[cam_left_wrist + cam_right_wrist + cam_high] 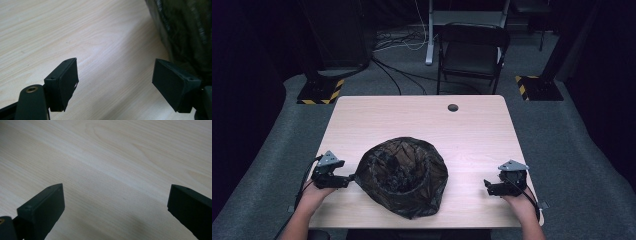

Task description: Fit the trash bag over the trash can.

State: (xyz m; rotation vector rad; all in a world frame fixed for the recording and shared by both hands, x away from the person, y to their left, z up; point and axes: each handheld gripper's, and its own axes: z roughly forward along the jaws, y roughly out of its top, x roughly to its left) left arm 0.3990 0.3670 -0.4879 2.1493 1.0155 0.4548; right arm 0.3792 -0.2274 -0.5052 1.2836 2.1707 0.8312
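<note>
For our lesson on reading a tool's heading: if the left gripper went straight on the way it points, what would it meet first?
Probably the black bag: the left gripper points at its near side, jaws open, though depth is unclear.

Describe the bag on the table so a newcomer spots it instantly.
Start at the light wooden table in the middle of the grey carpeted floor. Near its front edge, between the two hand-held tools, sits a black plastic trash bag, crumpled, glossy, with its mouth open upward. It is the table's one bulky dark thing; the small dark round spot lies far back.
</note>
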